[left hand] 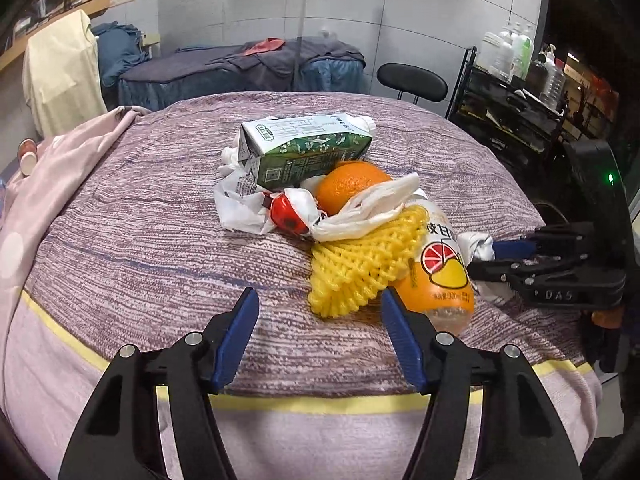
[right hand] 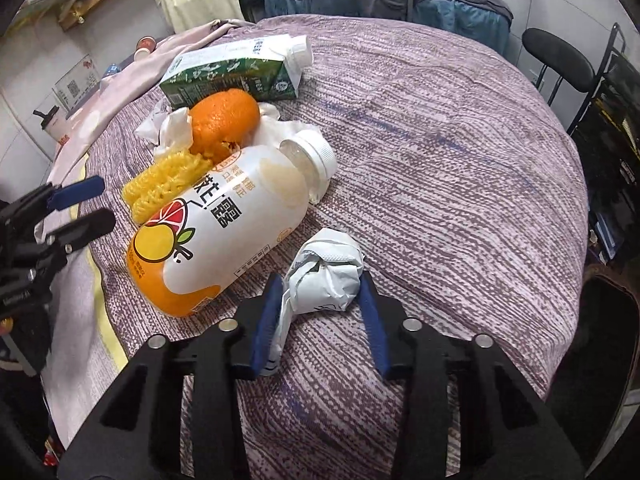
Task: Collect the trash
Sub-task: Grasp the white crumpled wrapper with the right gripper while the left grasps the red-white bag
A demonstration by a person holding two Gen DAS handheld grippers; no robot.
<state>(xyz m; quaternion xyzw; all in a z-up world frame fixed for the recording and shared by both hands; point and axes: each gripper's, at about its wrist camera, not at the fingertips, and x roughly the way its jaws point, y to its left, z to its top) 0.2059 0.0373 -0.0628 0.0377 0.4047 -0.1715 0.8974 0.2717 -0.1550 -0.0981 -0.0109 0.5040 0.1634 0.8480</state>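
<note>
A heap of trash lies on the purple striped bed cover (left hand: 160, 240): a green and white carton (left hand: 304, 152) on its side, an orange (left hand: 348, 186), a white plastic bag with a red piece (left hand: 260, 208), a yellow foam net (left hand: 360, 264) and an orange juice bottle (left hand: 440, 272). My left gripper (left hand: 318, 294) stands open just short of the net with nothing between its fingers. My right gripper (right hand: 320, 278) is shut on a crumpled white wrapper (right hand: 328, 276) beside the bottle (right hand: 216, 232); both pads touch it. The left wrist view shows the right gripper (left hand: 482, 258) at the far right.
A pink blanket (left hand: 60, 184) drapes over the bed's left side, with paper cups (right hand: 144, 46) beyond it. A black chair (left hand: 412, 80) and a black rack with bottles (left hand: 512, 96) stand at the back right. A second bed (left hand: 240, 72) lies behind.
</note>
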